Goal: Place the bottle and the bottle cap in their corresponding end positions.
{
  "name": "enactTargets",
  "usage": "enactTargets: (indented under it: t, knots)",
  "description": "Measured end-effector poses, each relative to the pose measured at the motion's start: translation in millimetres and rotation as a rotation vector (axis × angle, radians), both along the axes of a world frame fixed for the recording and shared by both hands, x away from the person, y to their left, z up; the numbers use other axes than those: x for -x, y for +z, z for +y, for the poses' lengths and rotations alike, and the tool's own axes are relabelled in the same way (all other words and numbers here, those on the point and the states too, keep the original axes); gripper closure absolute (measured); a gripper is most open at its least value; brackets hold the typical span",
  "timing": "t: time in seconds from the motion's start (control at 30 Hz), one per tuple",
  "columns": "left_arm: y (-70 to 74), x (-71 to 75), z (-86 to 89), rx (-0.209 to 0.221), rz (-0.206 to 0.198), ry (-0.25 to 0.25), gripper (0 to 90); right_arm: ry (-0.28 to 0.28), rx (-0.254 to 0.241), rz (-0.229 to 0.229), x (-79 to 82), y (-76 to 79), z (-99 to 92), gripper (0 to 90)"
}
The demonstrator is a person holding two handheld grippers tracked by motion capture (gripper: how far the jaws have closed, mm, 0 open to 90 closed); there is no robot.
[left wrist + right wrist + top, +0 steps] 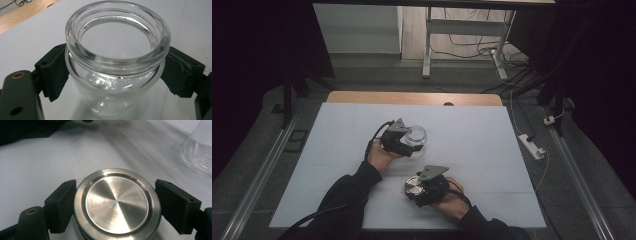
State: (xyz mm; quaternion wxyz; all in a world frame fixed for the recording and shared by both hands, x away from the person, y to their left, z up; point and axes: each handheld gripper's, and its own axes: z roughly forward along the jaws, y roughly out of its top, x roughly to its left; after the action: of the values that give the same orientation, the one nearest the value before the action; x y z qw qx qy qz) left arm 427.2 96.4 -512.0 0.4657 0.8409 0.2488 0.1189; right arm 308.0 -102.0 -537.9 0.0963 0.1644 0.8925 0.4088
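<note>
- Glass first: the clear round glass jar [117, 62] stands upright on the white table sheet [492, 150], with my left gripper [404, 142] clamped on it just under the threaded neck, one pad each side.
- I judge it rigid, slick and breakable (thick walls, so probably not light); below the rim bead is the safest hold.
- I see nothing inside it, and its mouth is open.
- Nearer me than the jar, the round brushed-steel lid [117, 203] sits between my right gripper's [417, 187] jaws, gripped at its edge.
- Stiff, smooth metal; I'd expect an edge hold to slip if tilted.
</note>
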Motion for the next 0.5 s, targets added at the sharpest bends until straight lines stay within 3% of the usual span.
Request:
enactTargets:
  t: [0.3, 0.5]
  knots:
    - [-2.2, 0.8, 1.5, 0.012, -0.004, 0.002, 15.6, -0.016, 0.027, 0.019, -1.7, -0.5, -0.5, 14.7]
    - [-0.6, 0.2, 4.7, 0.033, 0.031, 0.000, 13.5, -0.029, 0.017, 0.035, -2.2, 2.5, -2.0, 13.0]
